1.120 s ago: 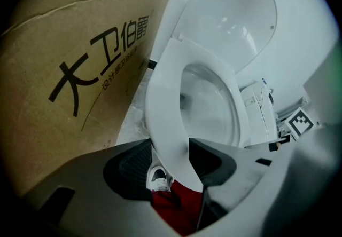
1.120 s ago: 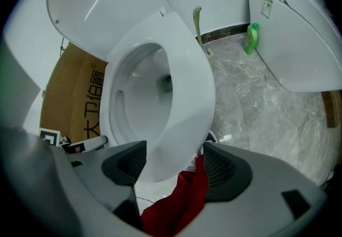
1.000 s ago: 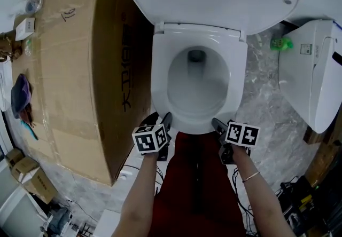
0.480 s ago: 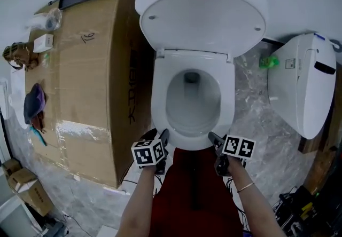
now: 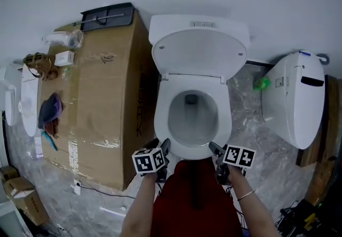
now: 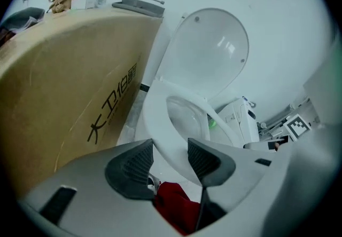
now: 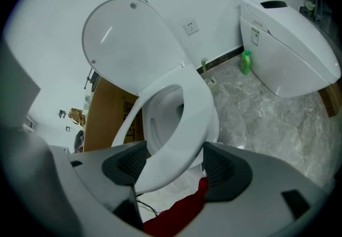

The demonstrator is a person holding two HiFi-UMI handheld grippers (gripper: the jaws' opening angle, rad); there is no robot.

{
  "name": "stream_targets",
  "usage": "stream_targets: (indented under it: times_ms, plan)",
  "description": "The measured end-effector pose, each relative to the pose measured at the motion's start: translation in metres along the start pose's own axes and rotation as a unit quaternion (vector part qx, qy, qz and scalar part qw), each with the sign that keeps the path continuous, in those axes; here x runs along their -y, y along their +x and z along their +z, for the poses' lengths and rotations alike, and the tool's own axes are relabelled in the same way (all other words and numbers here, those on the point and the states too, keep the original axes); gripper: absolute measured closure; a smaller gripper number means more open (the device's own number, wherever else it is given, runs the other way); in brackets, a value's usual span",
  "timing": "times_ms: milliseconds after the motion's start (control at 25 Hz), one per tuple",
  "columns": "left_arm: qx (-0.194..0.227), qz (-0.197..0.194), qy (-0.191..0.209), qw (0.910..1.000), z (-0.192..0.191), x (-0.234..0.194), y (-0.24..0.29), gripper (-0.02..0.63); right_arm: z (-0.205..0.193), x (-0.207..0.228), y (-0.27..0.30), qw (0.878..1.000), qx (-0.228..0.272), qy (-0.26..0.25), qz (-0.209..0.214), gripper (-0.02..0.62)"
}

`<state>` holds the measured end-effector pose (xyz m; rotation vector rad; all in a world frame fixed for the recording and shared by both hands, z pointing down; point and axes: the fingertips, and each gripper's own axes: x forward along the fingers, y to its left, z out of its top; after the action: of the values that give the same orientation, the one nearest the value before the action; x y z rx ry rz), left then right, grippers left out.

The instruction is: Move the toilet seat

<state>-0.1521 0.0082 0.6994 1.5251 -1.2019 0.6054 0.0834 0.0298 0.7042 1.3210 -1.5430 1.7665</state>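
White toilet seat (image 5: 161,118) lay flat on the bowl (image 5: 192,121), its lid (image 5: 199,54) raised.
The left hand-held gripper (image 5: 161,145) and the right hand-held gripper (image 5: 216,150) were both released, jaws spread with the seat's front rim between them. A cardboard box (image 5: 101,102) stood just beside the toilet, on the person's left.

Right tool (image 7: 173,151) jaws apart, toilet seat (image 7: 193,107) front rim between them, lid (image 7: 128,44) raised behind

The white oval toilet seat (image 5: 161,121) is lying lowered, seemingly flat, its front edge pointing toward 6 o'clock.
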Motion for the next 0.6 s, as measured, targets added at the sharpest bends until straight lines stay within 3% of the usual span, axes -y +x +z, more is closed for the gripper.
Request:
stream_targets:
  times_ms: [600]
  plan:
    - [0.068,-0.015,-0.041,0.9967,0.074,0.04,-0.048,0.393,0.059,-0.054,-0.063,0.995,0.073,-0.02,0.063,0.275]
